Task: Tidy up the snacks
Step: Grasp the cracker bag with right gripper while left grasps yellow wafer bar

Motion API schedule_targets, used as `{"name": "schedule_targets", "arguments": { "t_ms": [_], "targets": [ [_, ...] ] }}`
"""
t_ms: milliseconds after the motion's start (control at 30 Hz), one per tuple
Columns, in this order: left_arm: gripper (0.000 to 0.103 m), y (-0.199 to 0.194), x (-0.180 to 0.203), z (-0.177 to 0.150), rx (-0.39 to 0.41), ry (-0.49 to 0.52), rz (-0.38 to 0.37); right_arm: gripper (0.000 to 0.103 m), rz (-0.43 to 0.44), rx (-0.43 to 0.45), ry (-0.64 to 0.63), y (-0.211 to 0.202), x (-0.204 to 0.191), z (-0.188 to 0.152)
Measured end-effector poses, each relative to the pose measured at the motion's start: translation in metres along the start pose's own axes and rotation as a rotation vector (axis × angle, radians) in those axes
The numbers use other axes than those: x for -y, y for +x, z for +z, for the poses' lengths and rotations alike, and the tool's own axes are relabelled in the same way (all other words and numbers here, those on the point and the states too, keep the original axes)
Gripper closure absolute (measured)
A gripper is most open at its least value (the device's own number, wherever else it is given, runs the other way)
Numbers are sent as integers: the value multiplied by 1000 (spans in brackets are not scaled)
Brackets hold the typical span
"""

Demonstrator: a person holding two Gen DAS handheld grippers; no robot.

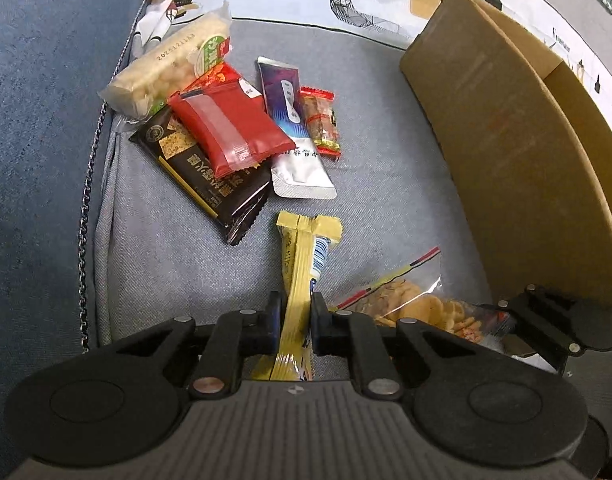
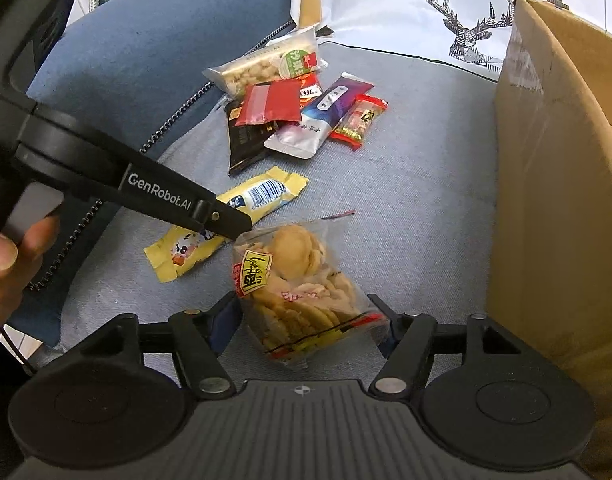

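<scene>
My left gripper (image 1: 297,312) is shut on a long yellow snack bar (image 1: 302,276) that lies on the grey sofa cushion (image 1: 166,260); the bar also shows in the right wrist view (image 2: 234,220) under the left gripper's finger (image 2: 226,218). My right gripper (image 2: 306,322) is open around a clear bag of crackers (image 2: 302,288), its fingers on either side of the bag; the bag also shows in the left wrist view (image 1: 410,304). A pile of snacks lies further back: a red packet (image 1: 230,132), a black packet (image 1: 202,176), a purple-white pouch (image 1: 294,136), a rice-puff bar (image 1: 166,72) and a small red candy (image 1: 320,120).
A cardboard box (image 1: 518,152) stands open at the right, also seen in the right wrist view (image 2: 554,184). A blue cushion (image 2: 146,52) with a zipper lies at the left. A deer-print pillow (image 2: 446,12) lines the back.
</scene>
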State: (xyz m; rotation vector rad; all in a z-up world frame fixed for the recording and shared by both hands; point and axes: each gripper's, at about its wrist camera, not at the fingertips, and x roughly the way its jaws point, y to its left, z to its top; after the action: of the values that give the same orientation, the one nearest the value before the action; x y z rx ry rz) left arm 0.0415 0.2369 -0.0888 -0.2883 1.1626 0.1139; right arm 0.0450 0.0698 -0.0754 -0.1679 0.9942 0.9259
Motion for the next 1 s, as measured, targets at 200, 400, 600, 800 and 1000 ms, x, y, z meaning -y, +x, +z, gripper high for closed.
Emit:
{"name": "schedule_targets", "arguments": {
  "t_ms": [200, 400, 600, 800, 1000],
  "targets": [
    [89, 3, 0, 2, -2, 3, 0, 35, -7, -2, -1, 1, 2, 0],
    [89, 2, 2, 1, -2, 7, 2, 37, -10, 0, -11, 1, 2, -1],
    [91, 2, 1, 2, 4, 1, -4, 47, -13, 1, -41, 1, -1, -2],
    [91, -3, 2, 3, 30, -7, -28, 52, -39, 40, -24, -5, 2, 0],
    [90, 1, 2, 2, 8, 4, -23, 52, -38, 17, -5, -1, 7, 0]
  ]
}}
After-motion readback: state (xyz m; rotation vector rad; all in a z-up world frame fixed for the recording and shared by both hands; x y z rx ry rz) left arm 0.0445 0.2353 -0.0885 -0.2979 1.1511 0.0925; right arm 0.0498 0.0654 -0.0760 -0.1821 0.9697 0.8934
